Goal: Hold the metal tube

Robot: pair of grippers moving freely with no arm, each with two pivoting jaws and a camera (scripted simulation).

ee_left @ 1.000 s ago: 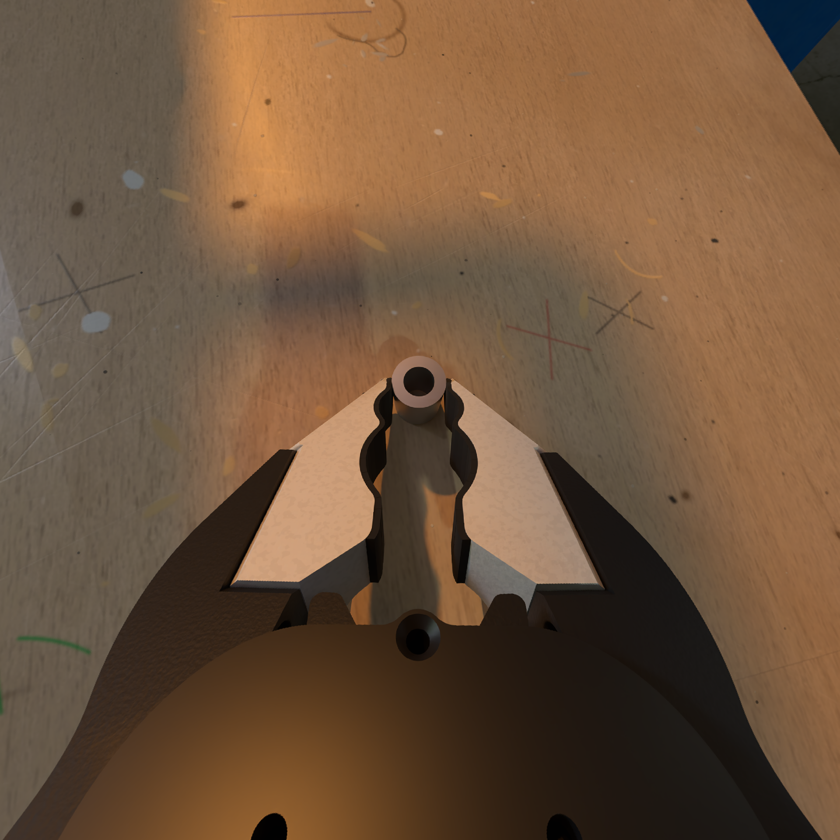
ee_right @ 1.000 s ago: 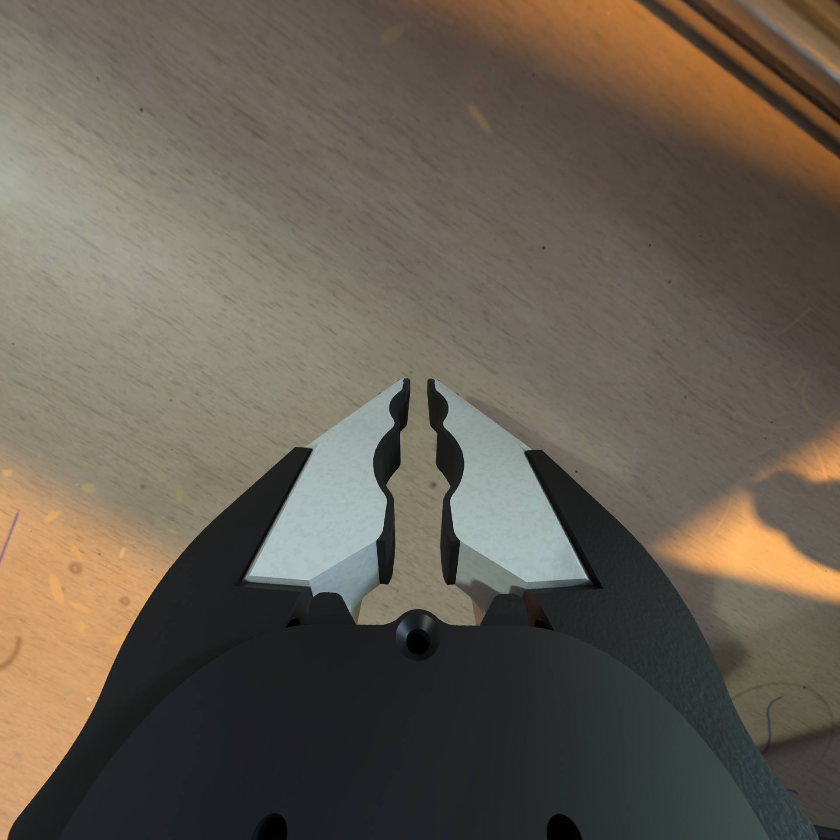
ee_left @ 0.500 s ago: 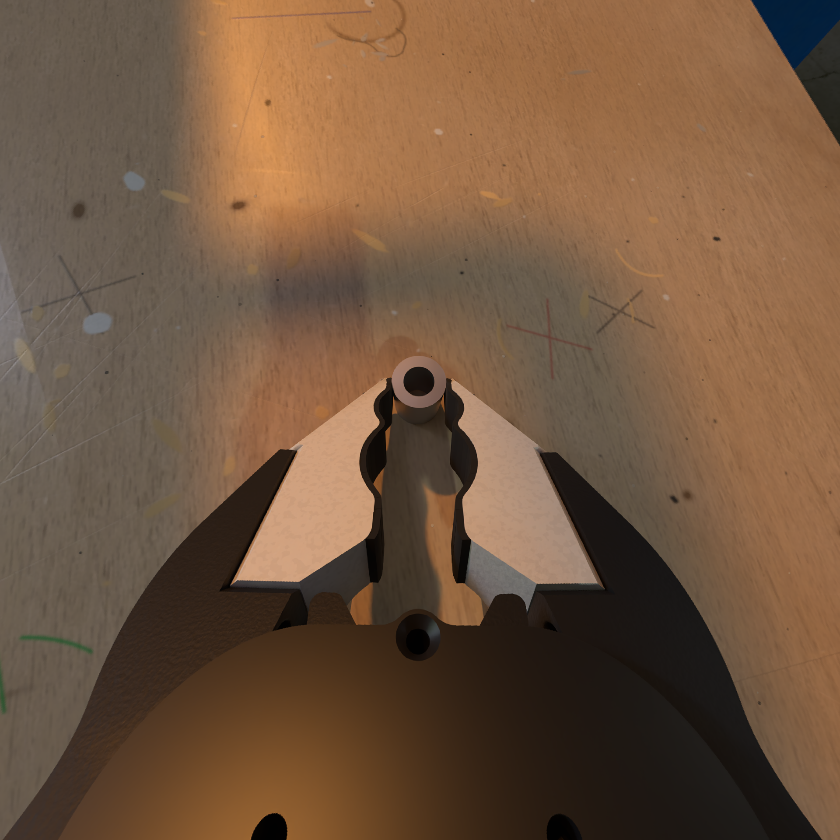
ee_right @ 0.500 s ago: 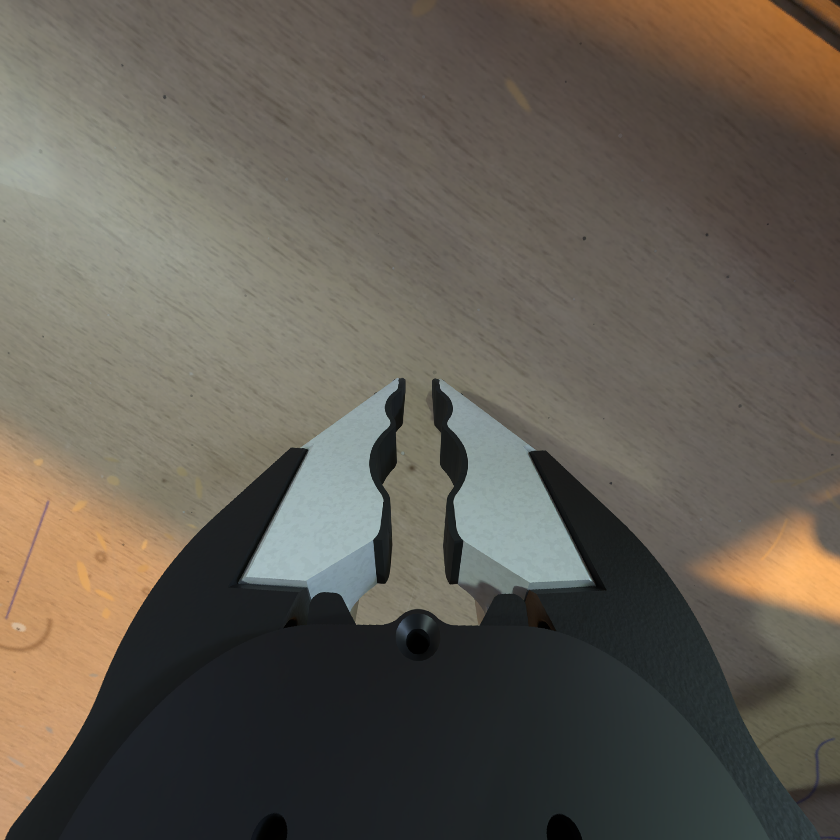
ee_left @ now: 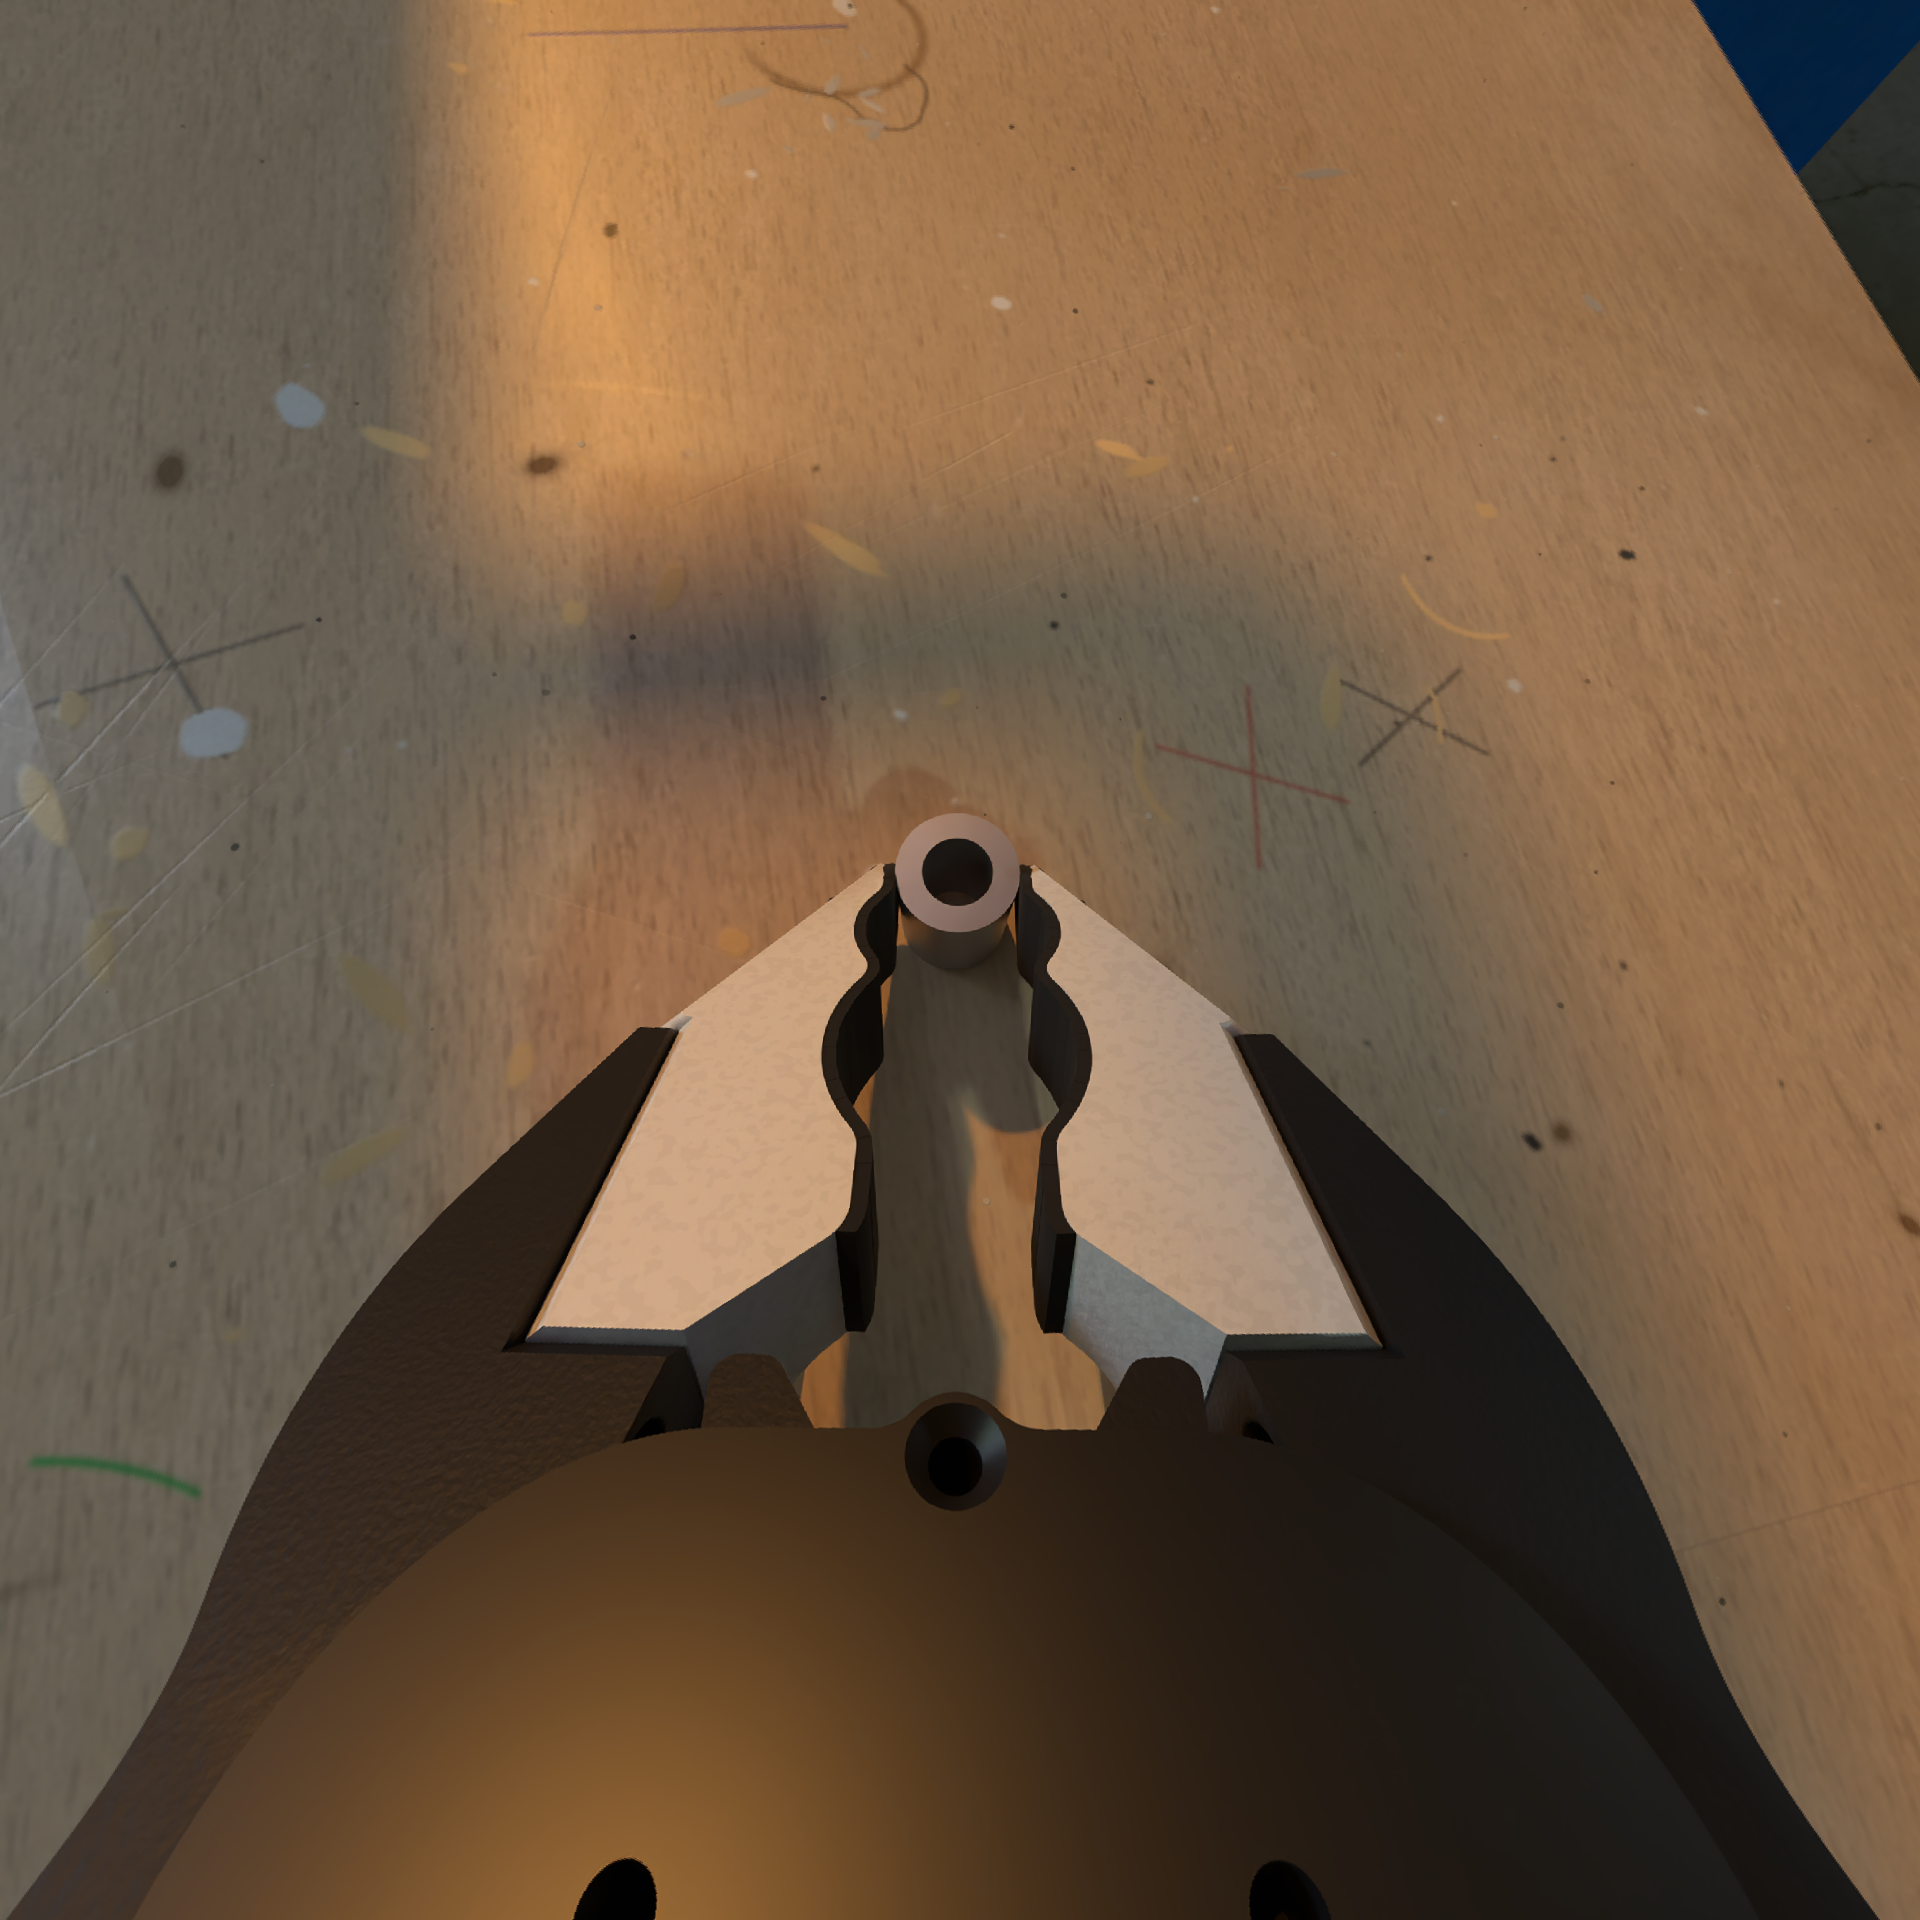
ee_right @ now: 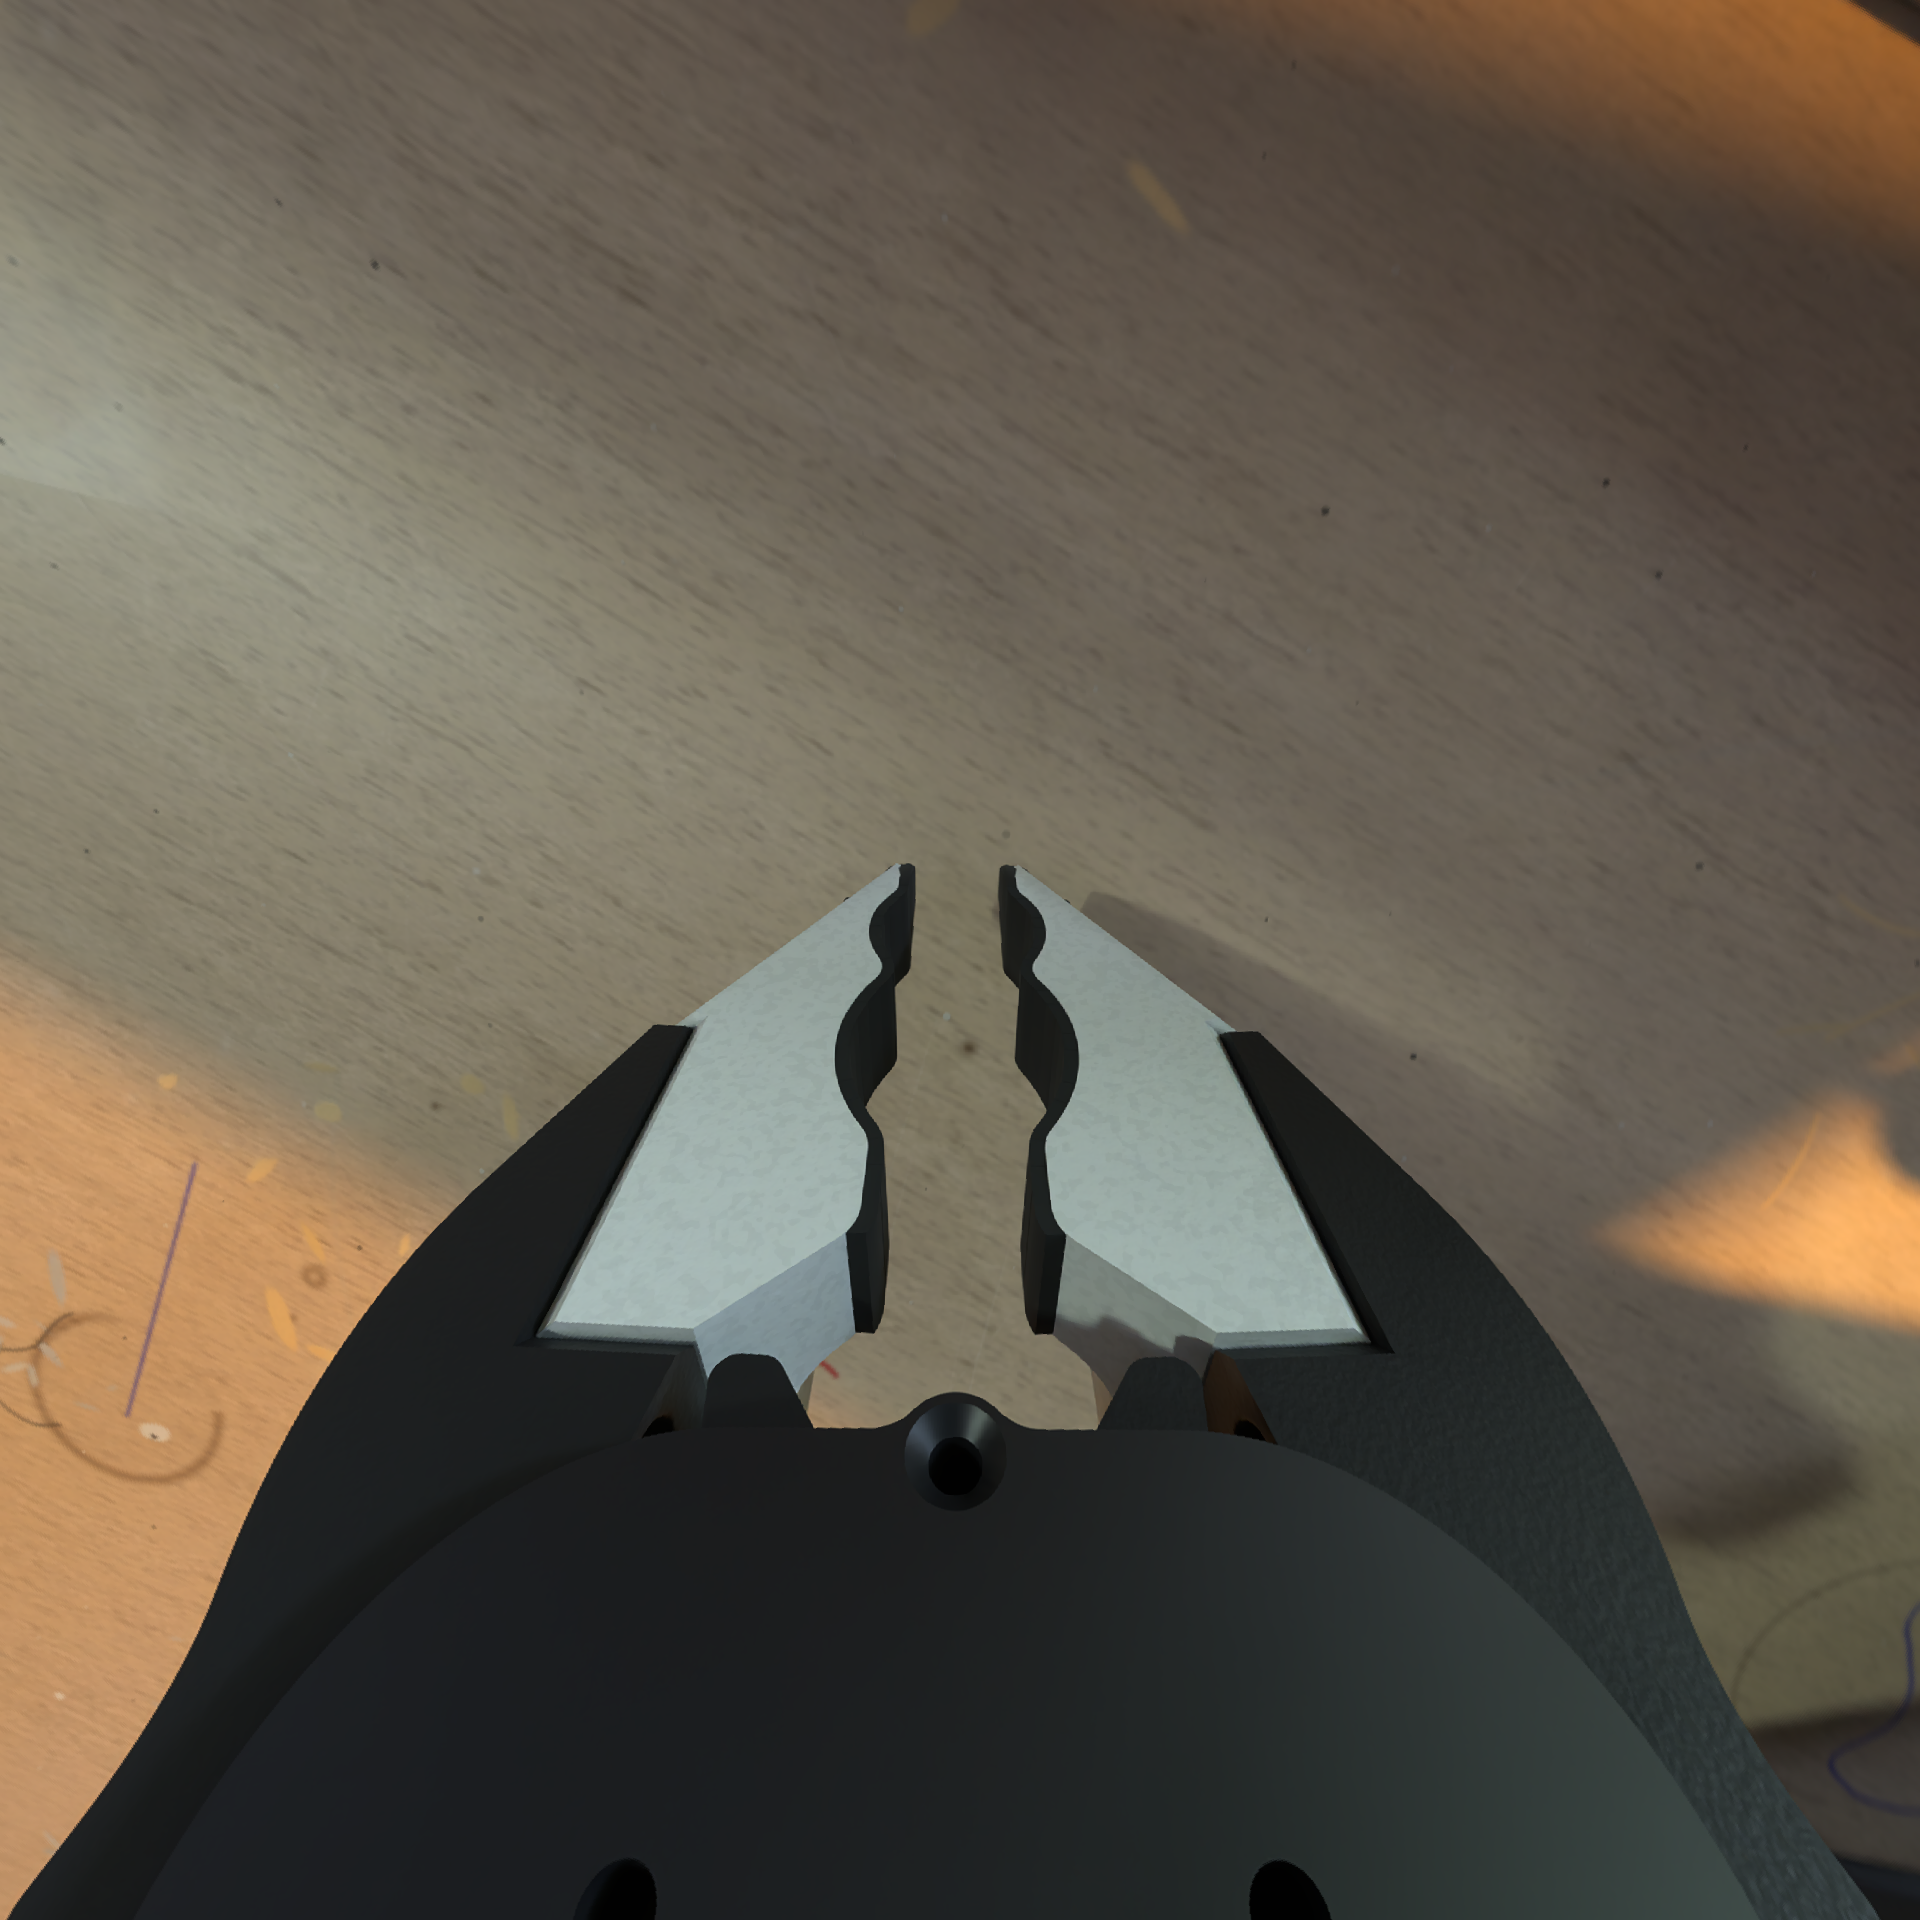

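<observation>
A short, grey, hollow metal tube (ee_left: pixel 956 883) stood upright, pinched at the very tips of the left gripper (ee_left: pixel 956 902), whose jaws pressed against its sides in the small notch nearest their ends. It looked rigid, light and smooth, so probably slippery; a hold lower on its wall, seated deeper in the notches, seemed safer. The left gripper pointed forward and down over the scuffed, pale wooden tabletop (ee_left: pixel 1351 312). The right gripper (ee_right: pixel 956 904) hovered over bare wood, its jaws slightly apart and holding nothing.
</observation>
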